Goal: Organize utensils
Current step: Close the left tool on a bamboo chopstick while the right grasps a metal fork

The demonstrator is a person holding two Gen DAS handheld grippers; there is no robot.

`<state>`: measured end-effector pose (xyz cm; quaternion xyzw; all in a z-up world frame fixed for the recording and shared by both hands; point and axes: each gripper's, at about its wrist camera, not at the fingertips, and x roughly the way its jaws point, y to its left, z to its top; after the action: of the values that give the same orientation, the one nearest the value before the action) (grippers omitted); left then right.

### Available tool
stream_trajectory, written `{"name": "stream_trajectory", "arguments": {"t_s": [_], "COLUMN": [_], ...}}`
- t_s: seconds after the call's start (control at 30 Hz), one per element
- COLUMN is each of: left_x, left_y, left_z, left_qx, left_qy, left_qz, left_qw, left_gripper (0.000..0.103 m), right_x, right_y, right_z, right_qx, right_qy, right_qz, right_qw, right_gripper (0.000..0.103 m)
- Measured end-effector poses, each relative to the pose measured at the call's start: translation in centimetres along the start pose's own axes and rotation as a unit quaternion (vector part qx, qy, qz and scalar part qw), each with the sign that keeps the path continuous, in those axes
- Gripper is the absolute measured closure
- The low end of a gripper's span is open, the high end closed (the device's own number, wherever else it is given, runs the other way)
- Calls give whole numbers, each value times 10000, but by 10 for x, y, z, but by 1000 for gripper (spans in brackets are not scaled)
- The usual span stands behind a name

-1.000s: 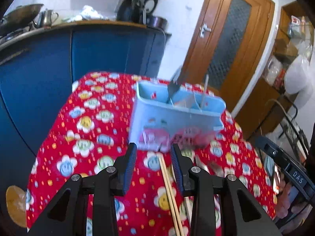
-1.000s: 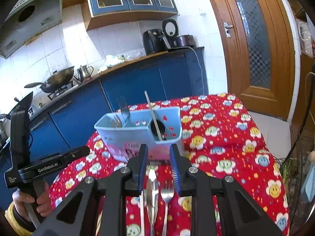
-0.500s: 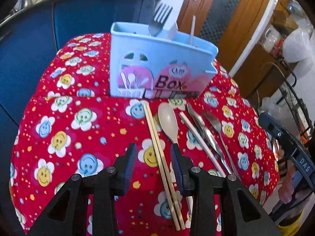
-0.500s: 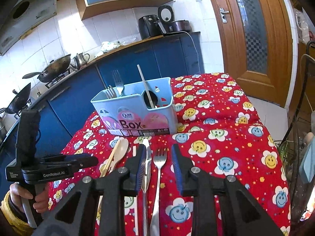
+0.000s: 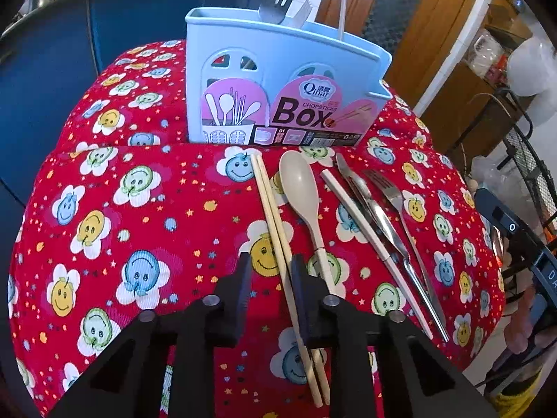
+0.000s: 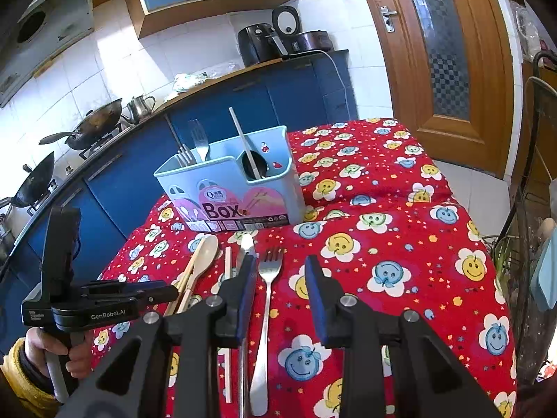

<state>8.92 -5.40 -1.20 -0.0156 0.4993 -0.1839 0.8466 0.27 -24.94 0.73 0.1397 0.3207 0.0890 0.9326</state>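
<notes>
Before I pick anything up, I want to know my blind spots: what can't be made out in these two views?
- Lower parts of the forks and the single stick standing in the blue box: hidden by its walls, both views.
- Near ends of the chopsticks: covered by the left gripper, left view.
- Knife: mostly behind the right gripper, right view.
- Table fork handle end: near the frame's bottom edge.

Bright, even daylight; sharp centre, strong fisheye bending, dark vignetted corners.
</notes>
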Motion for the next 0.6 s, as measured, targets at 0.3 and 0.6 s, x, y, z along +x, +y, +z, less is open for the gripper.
{"name": "stream_trajectory", "arguments": {"t_s": [0.3,0.6], "left_x": [5,15], "left_y": [1,1], "left_z": [3,10], "left_qx": [-109,-252], "left_qy": [119,223], "left_qz": [-156,-416], "left_qw": [9997,9986], "left_gripper": [82,90], "right_x": [2,1], "right_y": [-6,-6], "right_z": [-3,-2], "right_qx": [52,33], "right_qy": [55,63], "right_qz": [-22,-43], "right_qw": [10000,10000], "right_gripper": [71,71]}}
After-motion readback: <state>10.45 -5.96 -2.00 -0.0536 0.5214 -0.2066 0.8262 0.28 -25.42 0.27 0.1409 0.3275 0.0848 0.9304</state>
